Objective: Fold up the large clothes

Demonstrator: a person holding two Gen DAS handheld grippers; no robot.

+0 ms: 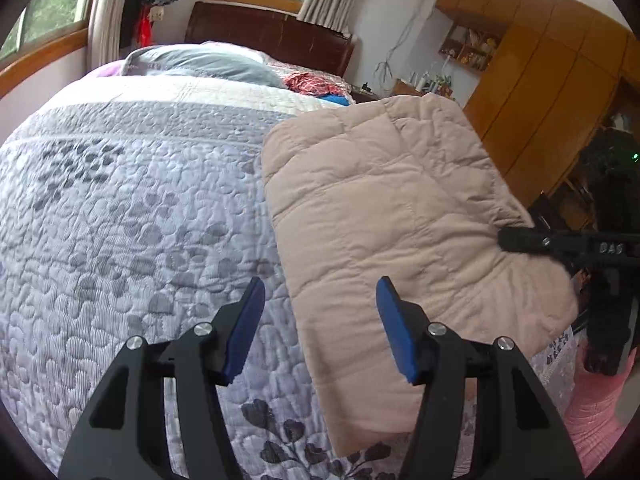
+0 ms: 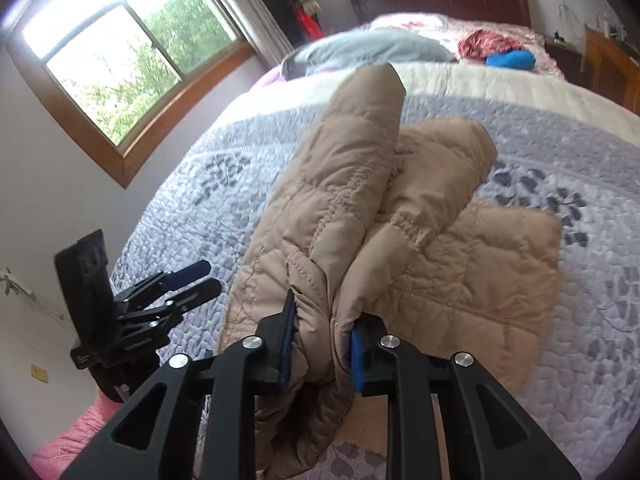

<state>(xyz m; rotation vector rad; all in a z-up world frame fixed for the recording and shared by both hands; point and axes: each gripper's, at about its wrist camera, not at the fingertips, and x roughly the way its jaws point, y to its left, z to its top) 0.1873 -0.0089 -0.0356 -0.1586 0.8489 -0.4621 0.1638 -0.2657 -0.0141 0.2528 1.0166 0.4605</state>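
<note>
A beige quilted puffer coat (image 1: pixel 384 216) lies on the bed's grey floral quilt (image 1: pixel 132 208), at the bed's right side in the left wrist view. My left gripper (image 1: pixel 320 324) is open and empty, hovering above the coat's near left edge. My right gripper (image 2: pixel 322 344) is shut on a bunched fold of the coat (image 2: pixel 344 184) and holds it raised above the flat part (image 2: pixel 492 276). The right gripper also shows in the left wrist view (image 1: pixel 520 240), at the coat's right edge. The left gripper shows in the right wrist view (image 2: pixel 192 280), open, left of the coat.
A grey pillow (image 1: pixel 200 62) and red and blue clothes (image 1: pixel 316 86) lie near the dark headboard (image 1: pixel 272 38). A wooden wardrobe (image 1: pixel 548 80) stands right of the bed. Windows (image 2: pixel 120 64) line the left wall. A pink sleeve (image 1: pixel 596 408) shows at the bed's near edge.
</note>
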